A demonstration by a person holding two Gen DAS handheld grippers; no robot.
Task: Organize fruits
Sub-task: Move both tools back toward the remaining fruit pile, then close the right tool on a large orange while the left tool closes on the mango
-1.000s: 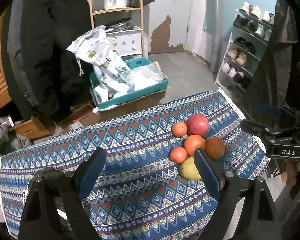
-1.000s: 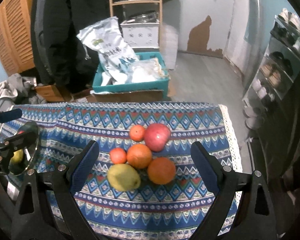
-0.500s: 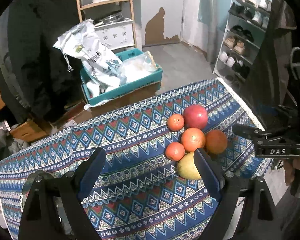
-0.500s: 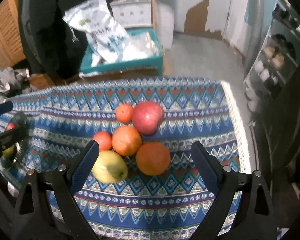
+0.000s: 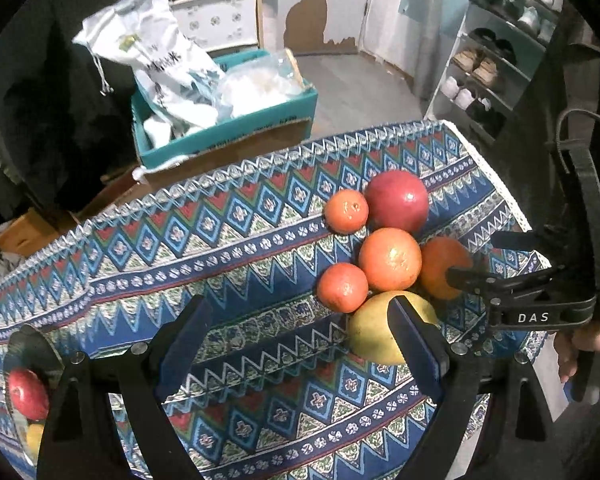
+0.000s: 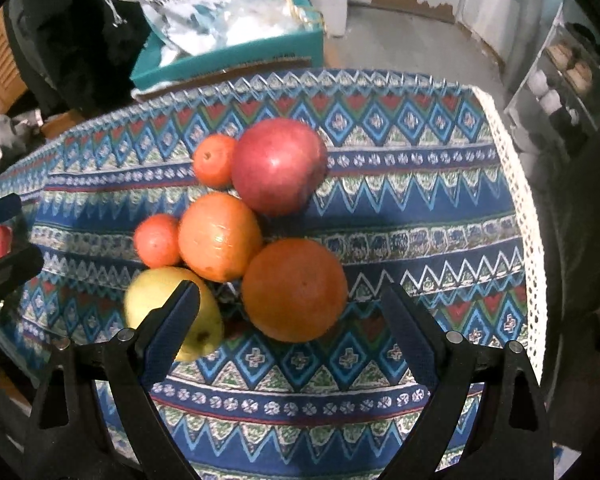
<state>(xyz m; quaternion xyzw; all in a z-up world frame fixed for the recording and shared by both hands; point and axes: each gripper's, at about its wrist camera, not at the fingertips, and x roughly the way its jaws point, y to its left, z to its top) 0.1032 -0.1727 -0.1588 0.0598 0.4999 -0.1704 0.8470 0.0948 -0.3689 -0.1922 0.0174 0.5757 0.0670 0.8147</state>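
Fruits [image 6: 236, 236] clustered touching on tabletop [image 6: 440, 208], large orange [image 6: 295, 290] at 12 o'clock of right gripper [image 6: 290, 322]; both grippers' jaws released, empty; risk: nudging neighbours, rolling them off.

My table [image 6: 440, 208] is covered with a patterned cloth [image 6: 380, 364] in blue, red and white bands, edged with white lace on its right side. Six fruits sit on it in a tight cluster, touching one another: a red apple [image 6: 278, 170], a small orange [image 6: 214, 160] at its left, a medium orange [image 6: 219, 236], a small reddish one [image 6: 156, 240], a large orange [image 6: 294, 290], and a yellow fruit [image 6: 152, 296] nearest me.
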